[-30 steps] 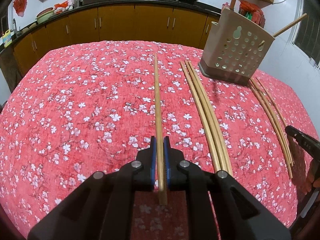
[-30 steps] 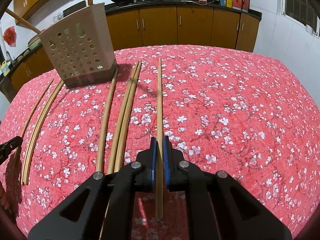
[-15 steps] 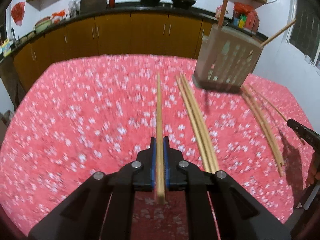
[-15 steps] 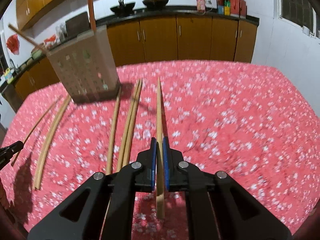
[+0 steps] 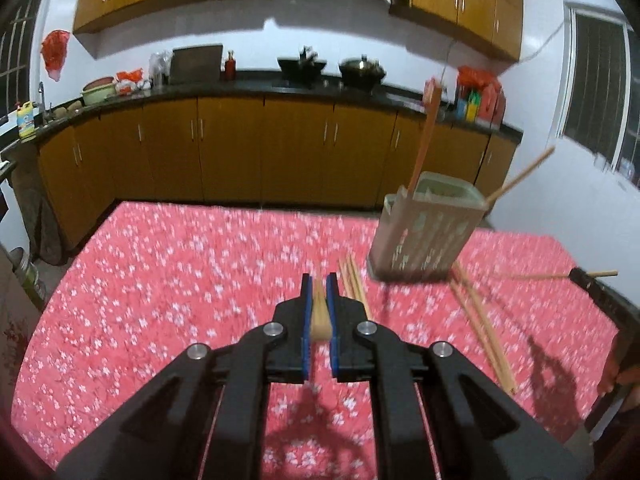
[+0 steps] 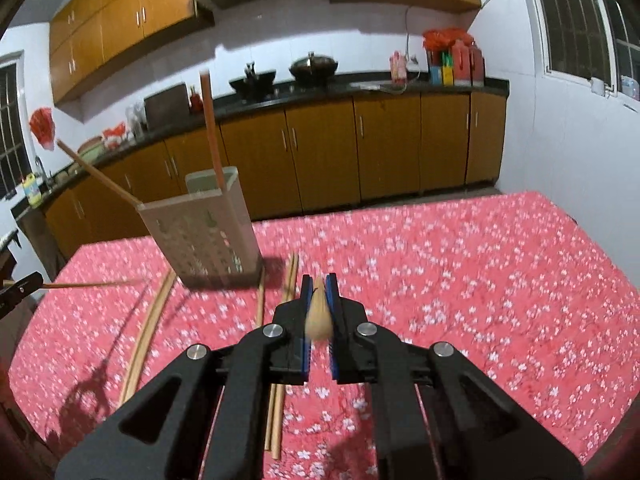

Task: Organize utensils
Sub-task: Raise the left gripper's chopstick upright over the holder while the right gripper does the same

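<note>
I'm gripping 1 chopstick [image 5: 320, 312] in my left gripper [image 5: 320, 294] and another chopstick [image 6: 319, 312] in my right gripper [image 6: 319, 294], both clamped tight, holder [image 6: 208, 236] sitting center-left.

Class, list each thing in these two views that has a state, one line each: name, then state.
Left hand-held gripper: shut on a chopstick, lifted.
Right hand-held gripper: shut on a second chopstick, lifted.
Utensil holder: upright on the table, two sticks in it.
Loose chopsticks: lying flat on the table.

Chopsticks [image 6: 140, 340] flat on cloth; two upright in beige holder [image 6: 208, 236].
</note>
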A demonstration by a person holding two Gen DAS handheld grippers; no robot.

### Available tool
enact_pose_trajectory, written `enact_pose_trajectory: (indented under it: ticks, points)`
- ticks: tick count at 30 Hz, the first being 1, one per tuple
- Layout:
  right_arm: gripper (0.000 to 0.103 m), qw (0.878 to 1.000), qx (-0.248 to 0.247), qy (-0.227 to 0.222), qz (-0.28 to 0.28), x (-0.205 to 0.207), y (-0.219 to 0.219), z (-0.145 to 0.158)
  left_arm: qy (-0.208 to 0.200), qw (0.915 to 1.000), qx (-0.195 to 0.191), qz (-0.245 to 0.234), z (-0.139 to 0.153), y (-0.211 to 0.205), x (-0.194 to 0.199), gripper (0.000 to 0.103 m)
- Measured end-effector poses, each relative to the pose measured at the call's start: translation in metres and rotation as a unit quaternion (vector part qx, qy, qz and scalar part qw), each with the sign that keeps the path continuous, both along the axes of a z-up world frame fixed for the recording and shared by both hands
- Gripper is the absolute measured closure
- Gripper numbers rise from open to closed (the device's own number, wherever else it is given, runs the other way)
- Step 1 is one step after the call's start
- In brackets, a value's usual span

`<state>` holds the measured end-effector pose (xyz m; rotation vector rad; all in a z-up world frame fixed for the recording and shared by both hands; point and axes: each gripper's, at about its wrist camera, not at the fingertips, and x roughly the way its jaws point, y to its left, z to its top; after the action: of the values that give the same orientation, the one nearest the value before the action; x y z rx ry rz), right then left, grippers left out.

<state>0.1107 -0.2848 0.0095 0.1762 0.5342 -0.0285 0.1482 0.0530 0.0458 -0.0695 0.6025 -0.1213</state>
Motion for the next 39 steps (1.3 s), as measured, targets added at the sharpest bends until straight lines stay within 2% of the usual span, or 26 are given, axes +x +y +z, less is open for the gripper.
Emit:
enact_pose_trajectory:
  ticks: [9, 17, 23, 28, 33, 37, 39]
  points:
    - [0.096, 0.999, -0.001, -0.038, 0.002, -0.005, 0.002, 0.022, -0.044, 0.999, -0.005, -0.008, 0.033, -0.005, -0.006, 0.095]
    - [0.096, 0.994, 0.018, -0.1, 0.04, -0.014, 0.011, 0.075, -0.082, 0.9953, -0.008, -0.05, 0.069, -0.025, -0.01, 0.095]
    - [0.096, 0.982, 0.042, -0.169, 0.072, -0.017, 0.025, 0.114, -0.127, 0.9885, -0.027, -0.078, 0.102, -0.051, -0.006, 0.095]
    - [0.096, 0.968, 0.043, -0.236, 0.068, -0.003, 0.037, 0.138, -0.175, 0.9808, -0.05, -0.071, 0.128, -0.068, 0.009, 0.095]
    - [0.096, 0.965, 0.049, -0.254, 0.051, 0.029, 0.042, 0.139, -0.206, 0.9757, -0.063, -0.038, 0.143, -0.077, 0.033, 0.095]
    - [0.096, 0.97, 0.04, -0.237, 0.042, 0.055, 0.049, 0.122, -0.209, 0.9741, -0.082, -0.022, 0.14, -0.079, 0.053, 0.095]
    - [0.096, 0.973, 0.037, -0.225, 0.04, 0.061, 0.053, 0.115, -0.213, 0.9737, -0.079, -0.017, 0.136, -0.082, 0.06, 0.095]
